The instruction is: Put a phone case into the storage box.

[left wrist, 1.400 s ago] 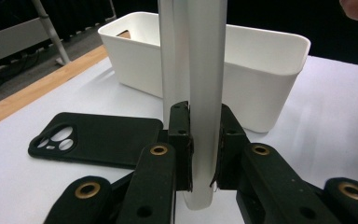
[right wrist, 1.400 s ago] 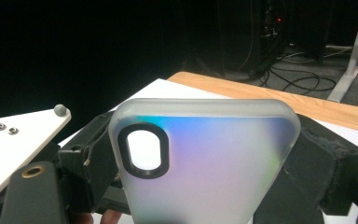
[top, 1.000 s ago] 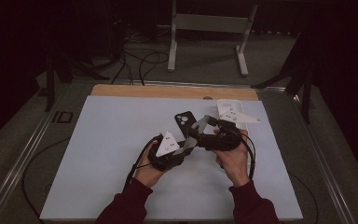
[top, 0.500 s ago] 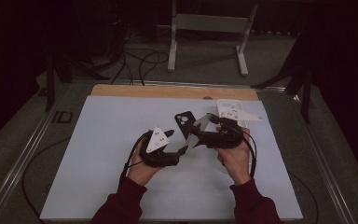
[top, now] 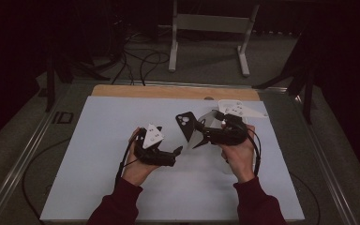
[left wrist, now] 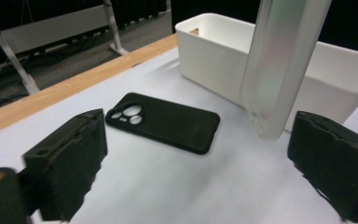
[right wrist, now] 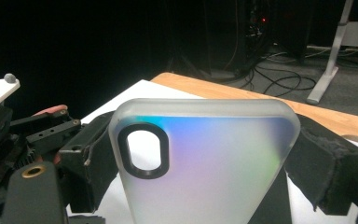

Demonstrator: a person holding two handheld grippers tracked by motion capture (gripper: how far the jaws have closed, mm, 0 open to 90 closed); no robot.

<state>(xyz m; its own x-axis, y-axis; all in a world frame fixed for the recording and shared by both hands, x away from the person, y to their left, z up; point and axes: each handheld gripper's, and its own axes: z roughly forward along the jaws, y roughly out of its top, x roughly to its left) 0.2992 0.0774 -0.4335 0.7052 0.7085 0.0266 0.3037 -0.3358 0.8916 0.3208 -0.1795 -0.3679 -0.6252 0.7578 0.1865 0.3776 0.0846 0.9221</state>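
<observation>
Left gripper (top: 177,151) lower now, open; right gripper (top: 193,136) clamping unlabelled translucent phone case (right wrist: 205,158).

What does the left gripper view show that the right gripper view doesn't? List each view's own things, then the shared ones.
Left gripper view: a black phone case lying flat, camera holes up, a white bin behind it, and the left gripper with jaws wide apart.
Right gripper view: the right gripper clamped on a frosted translucent phone case, its oval camera cutout, and floor cables.
Shared: that translucent case, the white table cover, the wooden table edge.
</observation>
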